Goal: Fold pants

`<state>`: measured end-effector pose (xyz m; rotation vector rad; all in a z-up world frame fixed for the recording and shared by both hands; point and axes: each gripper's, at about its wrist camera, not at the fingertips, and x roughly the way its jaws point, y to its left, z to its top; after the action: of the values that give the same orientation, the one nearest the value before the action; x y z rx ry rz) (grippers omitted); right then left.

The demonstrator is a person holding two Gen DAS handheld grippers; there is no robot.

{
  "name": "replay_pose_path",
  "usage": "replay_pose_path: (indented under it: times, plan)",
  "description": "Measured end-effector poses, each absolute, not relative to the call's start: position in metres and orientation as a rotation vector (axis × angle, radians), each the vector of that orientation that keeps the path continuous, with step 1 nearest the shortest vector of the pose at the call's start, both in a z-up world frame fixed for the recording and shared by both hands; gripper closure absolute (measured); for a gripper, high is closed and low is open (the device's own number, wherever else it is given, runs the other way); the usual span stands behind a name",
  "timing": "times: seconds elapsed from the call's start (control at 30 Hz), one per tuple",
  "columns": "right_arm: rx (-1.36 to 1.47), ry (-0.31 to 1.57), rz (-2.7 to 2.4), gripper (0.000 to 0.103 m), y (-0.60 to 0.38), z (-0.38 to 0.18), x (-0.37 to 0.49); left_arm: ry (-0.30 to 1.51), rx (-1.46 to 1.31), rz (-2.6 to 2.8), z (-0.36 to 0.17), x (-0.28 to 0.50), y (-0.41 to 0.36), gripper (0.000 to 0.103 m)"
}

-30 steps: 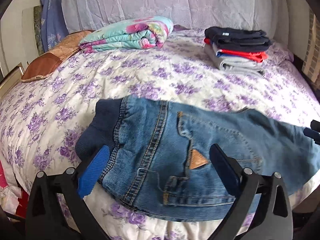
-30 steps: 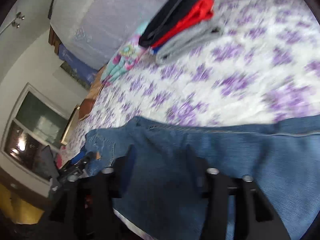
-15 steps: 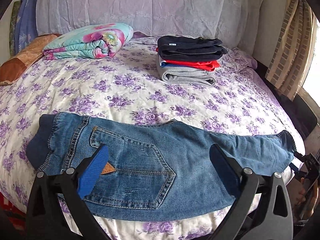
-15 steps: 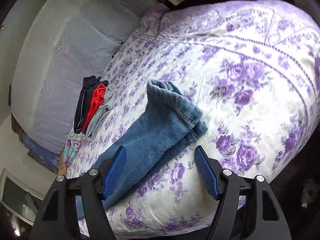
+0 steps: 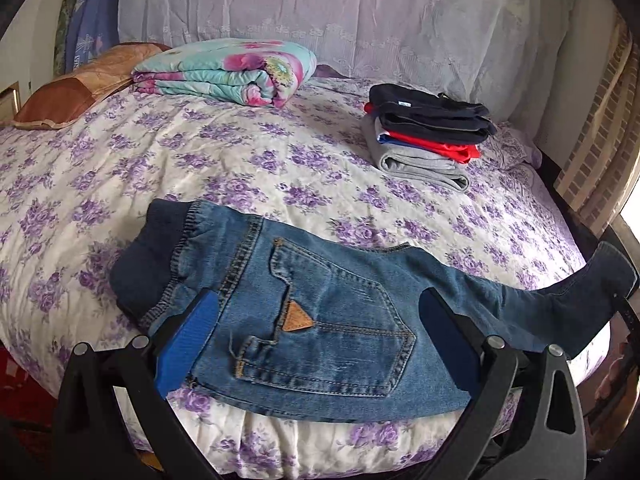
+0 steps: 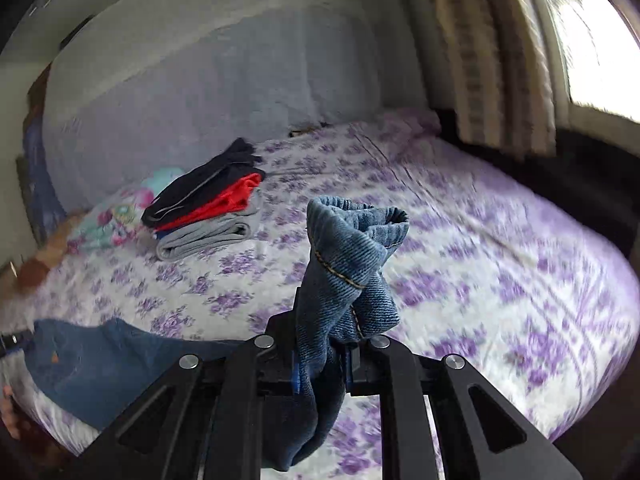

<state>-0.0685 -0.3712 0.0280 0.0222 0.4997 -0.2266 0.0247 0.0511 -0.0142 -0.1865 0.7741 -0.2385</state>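
Observation:
Blue denim pants (image 5: 328, 312) lie folded lengthwise along the near edge of the bed, dark knit waistband at the left, back pocket with a tan triangle patch facing up. My left gripper (image 5: 316, 344) is open and empty, hovering just above the seat of the pants. My right gripper (image 6: 322, 364) is shut on the leg cuffs (image 6: 352, 248), which stand lifted above the bed at the right end; the raised cuff end also shows in the left wrist view (image 5: 600, 280).
A stack of folded clothes (image 5: 424, 136), dark, red and grey, sits at the back right of the floral bed sheet (image 5: 160, 152). A folded floral quilt (image 5: 228, 70) and a brown pillow (image 5: 76, 92) lie at the back left. Curtains (image 6: 492, 56) hang at the right.
My right gripper has closed on the leg cuffs and lifted them off the bed. My left gripper stays open and has shifted left toward the waistband end.

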Motion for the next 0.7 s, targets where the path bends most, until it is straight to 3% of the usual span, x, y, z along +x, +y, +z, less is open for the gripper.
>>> replay_pose_path:
  times: [0.1,0.2,0.27,0.33,0.4,0.43,0.47,0.6,0.67,0.7]
  plan:
    - [-0.176,0.560,-0.072,0.088,-0.281,0.020,-0.029,0.764,-0.232,-0.218,-0.013,0.022,0.069,0.005]
    - [-0.350,0.691,0.065,0.087,-0.205,-0.031,-0.007,0.751,-0.248,-0.195,-0.013,0.015,0.084,0.005]
    - [-0.471,0.777,0.108,0.077,-0.171,-0.073,-0.005,0.745,-0.247,-0.172,-0.015,0.010,0.094,0.005]
    - [-0.612,0.663,0.054,0.075,-0.154,-0.082,-0.024,0.751,-0.253,-0.160,-0.018,0.008,0.104,0.005]
    - [-0.584,0.651,0.109,0.062,-0.159,-0.070,-0.034,0.763,-0.261,-0.149,-0.023,0.008,0.113,0.005]
    - [-0.552,0.644,0.135,0.047,-0.164,-0.060,-0.040,0.769,-0.266,-0.146,-0.025,0.009,0.116,0.005]
    - [-0.518,0.633,0.168,0.043,-0.170,-0.049,-0.046,0.774,-0.274,-0.147,-0.028,0.011,0.119,0.005]
    - [-0.423,0.605,0.206,0.047,-0.191,-0.013,-0.058,0.776,-0.306,-0.168,-0.032,0.015,0.119,0.005]
    - [-0.413,0.642,0.221,0.060,-0.198,-0.009,-0.050,0.773,-0.300,-0.178,-0.033,0.015,0.114,0.005]
    - [-0.419,0.648,0.221,0.061,-0.200,-0.010,-0.045,0.773,-0.296,-0.184,-0.033,0.015,0.111,0.005]
